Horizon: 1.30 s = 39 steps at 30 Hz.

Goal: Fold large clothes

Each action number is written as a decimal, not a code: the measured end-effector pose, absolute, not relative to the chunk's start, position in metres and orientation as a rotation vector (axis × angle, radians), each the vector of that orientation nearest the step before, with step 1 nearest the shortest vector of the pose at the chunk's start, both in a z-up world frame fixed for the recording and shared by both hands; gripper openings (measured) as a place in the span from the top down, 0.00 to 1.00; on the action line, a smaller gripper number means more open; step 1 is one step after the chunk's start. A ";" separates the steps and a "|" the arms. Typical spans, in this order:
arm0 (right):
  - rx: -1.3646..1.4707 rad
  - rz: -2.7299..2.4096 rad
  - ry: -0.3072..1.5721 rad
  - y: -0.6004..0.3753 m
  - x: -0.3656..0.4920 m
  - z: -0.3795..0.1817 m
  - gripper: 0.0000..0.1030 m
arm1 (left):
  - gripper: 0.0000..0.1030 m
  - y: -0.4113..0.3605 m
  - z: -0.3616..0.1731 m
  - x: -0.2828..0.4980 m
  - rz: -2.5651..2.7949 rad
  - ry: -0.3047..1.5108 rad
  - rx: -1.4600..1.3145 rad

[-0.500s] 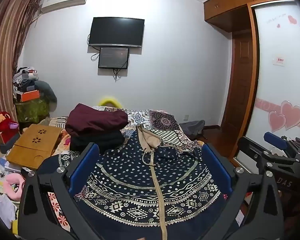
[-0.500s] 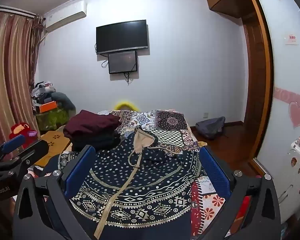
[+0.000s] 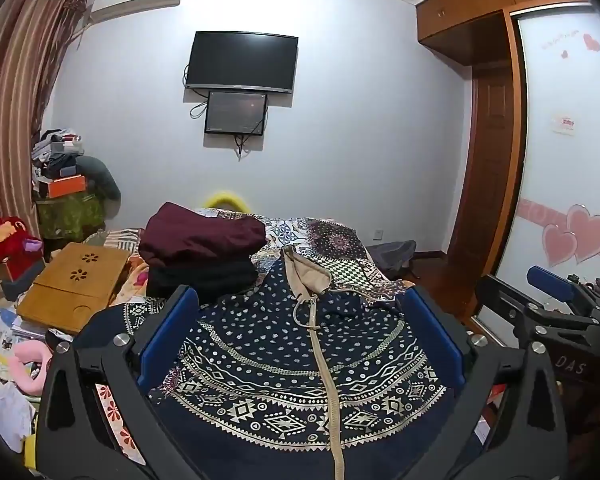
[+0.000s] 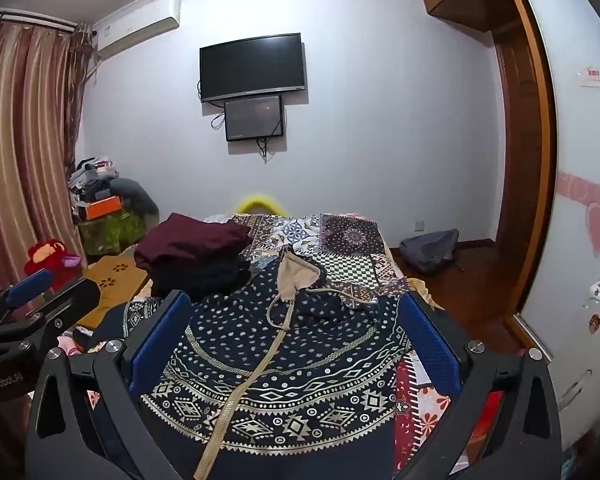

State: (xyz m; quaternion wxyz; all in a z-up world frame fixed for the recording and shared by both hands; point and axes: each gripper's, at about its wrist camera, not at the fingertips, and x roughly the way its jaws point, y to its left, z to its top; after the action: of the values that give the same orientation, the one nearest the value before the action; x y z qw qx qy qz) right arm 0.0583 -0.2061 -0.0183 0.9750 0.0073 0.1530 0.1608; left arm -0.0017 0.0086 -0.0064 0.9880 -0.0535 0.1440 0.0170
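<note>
1. On the bed (image 3: 340, 240), across the middle and lower part of both views, lies the navy patterned hoodie (image 3: 284, 360), spread front up with its beige zip (image 3: 324, 368) running down the centre and the beige-lined hood (image 3: 306, 276) toward the upper middle
2. Both sets of fingers stand wide apart and hold nothing: the left gripper (image 3: 300, 344) and the right gripper (image 4: 292, 340) hover above the cloth, tilted slightly down, no pad pressing on it
3. The hoodie fills the gap between the blue pads in each view; its zip sits a little right of centre in the left view and left of centre in the right view, so the two grippers seem to flank that line
4. Folding looks not yet begun, so the step in hand is likely the first grasp
5. To do it well, bring each gripper down to an outer edge of the hoodie, one per side, pinch a single layer near shoulder or sleeve, and lift evenly so the fold lands straight along the zip
6. Keep clear of the stack (image 3: 204, 256) of folded dark clothes at centre left, which touches or overlaps the hoodie's upper left edge, and tuck the loose drawcord (image 3: 300, 312) inside before folding
</note>
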 end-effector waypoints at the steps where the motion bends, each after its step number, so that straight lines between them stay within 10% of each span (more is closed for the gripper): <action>1: 0.014 0.325 0.309 -0.206 0.058 -0.018 0.00 | 0.00 0.009 -0.007 -0.001 0.034 0.290 -0.110; 39: 0.006 0.332 0.318 -0.197 0.056 -0.023 0.00 | 0.00 0.021 -0.013 0.004 0.061 0.302 -0.137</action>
State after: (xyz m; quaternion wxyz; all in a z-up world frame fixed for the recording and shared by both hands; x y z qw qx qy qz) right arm 0.0564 -0.1968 -0.0231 0.9737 0.0029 0.1577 0.1644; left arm 0.0039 0.0210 -0.0130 0.9858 -0.0682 0.1504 0.0305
